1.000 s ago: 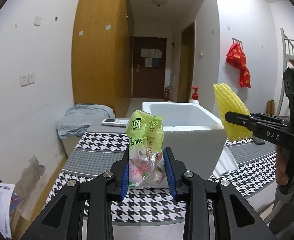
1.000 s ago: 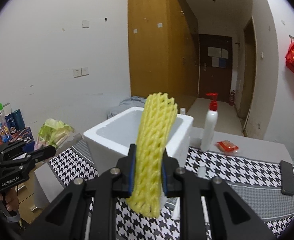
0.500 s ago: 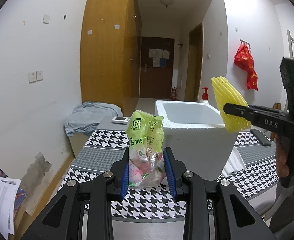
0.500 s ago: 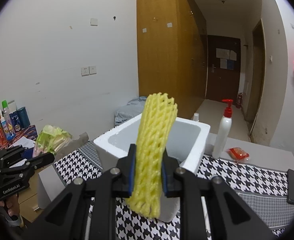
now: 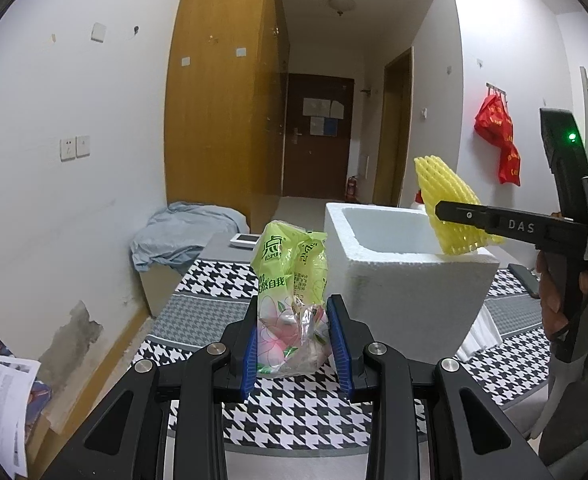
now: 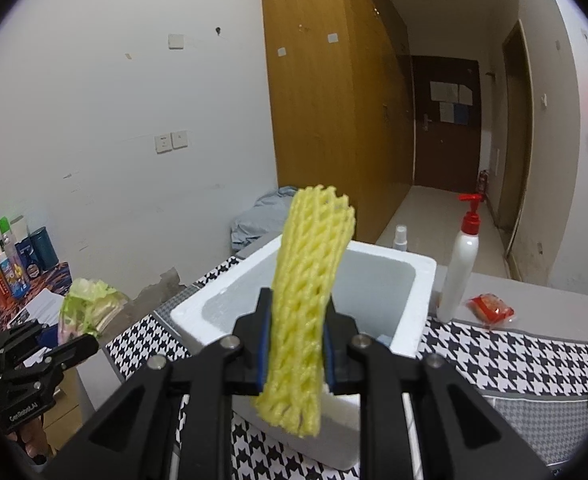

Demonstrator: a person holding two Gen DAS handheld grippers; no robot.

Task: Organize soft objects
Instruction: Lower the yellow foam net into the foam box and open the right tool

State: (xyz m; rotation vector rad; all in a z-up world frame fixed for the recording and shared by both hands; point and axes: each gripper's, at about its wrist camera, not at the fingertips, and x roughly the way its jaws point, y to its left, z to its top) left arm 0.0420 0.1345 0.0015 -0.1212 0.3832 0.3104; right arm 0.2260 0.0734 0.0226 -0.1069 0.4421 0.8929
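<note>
Your right gripper (image 6: pixel 296 346) pinches yellow foam net (image 6: pixel 308 304) over near rim of foam box (image 6: pixel 422 296); release early, net drops outside onto tabletop. Left gripper (image 5: pixel 294 338) clamps green packet (image 5: pixel 291 280), short of box's left wall; crushing risk.

- Even, rather dim indoor light; ceiling lamp (image 5: pixel 338 3) looks unlit.
- Strong fisheye bending, black vignette corners.
- Mostly sharp; shadows soft, no glare.
</note>
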